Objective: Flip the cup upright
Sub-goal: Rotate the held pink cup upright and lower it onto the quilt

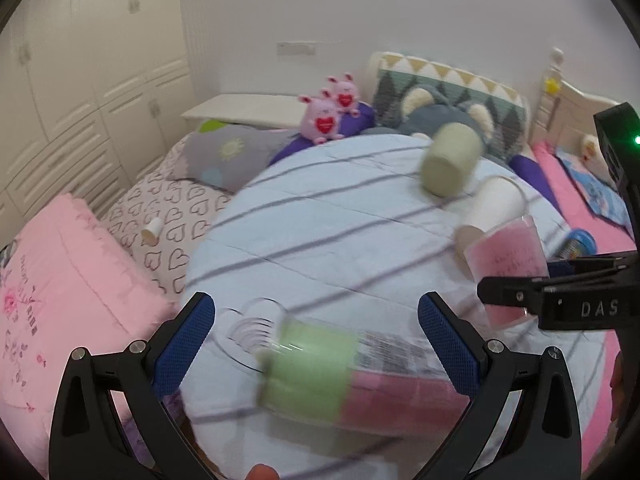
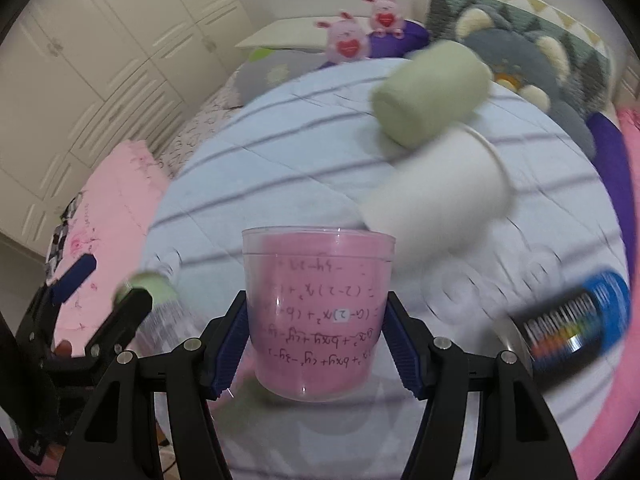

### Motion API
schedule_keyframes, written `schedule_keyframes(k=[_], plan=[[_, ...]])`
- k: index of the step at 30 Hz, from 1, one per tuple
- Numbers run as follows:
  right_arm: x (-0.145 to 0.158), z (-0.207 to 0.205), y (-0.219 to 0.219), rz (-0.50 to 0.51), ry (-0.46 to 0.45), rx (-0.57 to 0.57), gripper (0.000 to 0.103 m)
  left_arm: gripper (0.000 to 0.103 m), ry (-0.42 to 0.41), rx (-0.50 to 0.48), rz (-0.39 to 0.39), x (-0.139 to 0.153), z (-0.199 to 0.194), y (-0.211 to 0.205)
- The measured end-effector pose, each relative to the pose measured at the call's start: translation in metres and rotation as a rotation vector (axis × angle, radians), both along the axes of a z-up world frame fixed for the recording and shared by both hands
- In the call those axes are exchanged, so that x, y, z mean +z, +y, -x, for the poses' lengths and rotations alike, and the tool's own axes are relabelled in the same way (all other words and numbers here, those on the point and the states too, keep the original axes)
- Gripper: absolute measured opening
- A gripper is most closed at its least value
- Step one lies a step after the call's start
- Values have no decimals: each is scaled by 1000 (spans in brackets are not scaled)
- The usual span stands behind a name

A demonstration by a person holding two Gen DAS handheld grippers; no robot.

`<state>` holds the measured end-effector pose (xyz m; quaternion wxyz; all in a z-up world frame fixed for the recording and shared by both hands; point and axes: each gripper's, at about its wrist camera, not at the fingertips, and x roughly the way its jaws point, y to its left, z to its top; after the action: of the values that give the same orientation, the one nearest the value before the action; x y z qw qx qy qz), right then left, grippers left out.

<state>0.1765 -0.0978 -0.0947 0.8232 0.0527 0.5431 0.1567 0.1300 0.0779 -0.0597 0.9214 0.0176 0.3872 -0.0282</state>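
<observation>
My right gripper (image 2: 316, 340) is shut on a clear cup with pink paper inside (image 2: 318, 312), held rim up above the blue striped round table (image 2: 280, 160). That pink cup also shows in the left wrist view (image 1: 506, 264), between the right gripper's fingers (image 1: 512, 294). My left gripper (image 1: 316, 348) is open; a clear cup with green and pink paper inside (image 1: 344, 376) lies on its side between its fingers (image 1: 184, 348). A pale green cup (image 2: 432, 92) and a white cup (image 2: 436, 196) lie on their sides further back.
A blue-labelled can (image 2: 576, 320) lies at the table's right. A bed surrounds the table, with a pink quilt (image 1: 60, 300), pillows, two pink plush toys (image 1: 328, 116) and a grey plush (image 1: 440, 116). A small paper cup (image 1: 152, 230) lies on the heart-print sheet. White wardrobes stand left.
</observation>
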Motion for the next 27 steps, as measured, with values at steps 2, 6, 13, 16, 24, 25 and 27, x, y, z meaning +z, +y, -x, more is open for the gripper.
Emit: schedule_keyframes(k=[2, 6, 13, 16, 24, 25, 27], plan=[[0, 12, -15, -4, 5, -15, 65, 103, 3, -32, -1, 0, 8, -13], [2, 36, -36, -3, 21, -38, 65, 103, 14, -80, -7, -1, 19, -34], [-10, 49, -53, -18, 72, -60, 65, 103, 34, -98, -17, -2, 34, -53], [-21, 53, -54, -34, 58, -68, 66, 103, 48, -86, -22, -3, 37, -55], [3, 81, -55, 25, -101, -83, 81, 103, -10, -31, 19, 15, 57, -55], [8, 87, -56, 46, -126, -82, 81, 103, -24, -24, 17, 18, 60, -57], [14, 97, -59, 79, -157, -90, 81, 103, -33, -26, 14, 21, 62, -61]])
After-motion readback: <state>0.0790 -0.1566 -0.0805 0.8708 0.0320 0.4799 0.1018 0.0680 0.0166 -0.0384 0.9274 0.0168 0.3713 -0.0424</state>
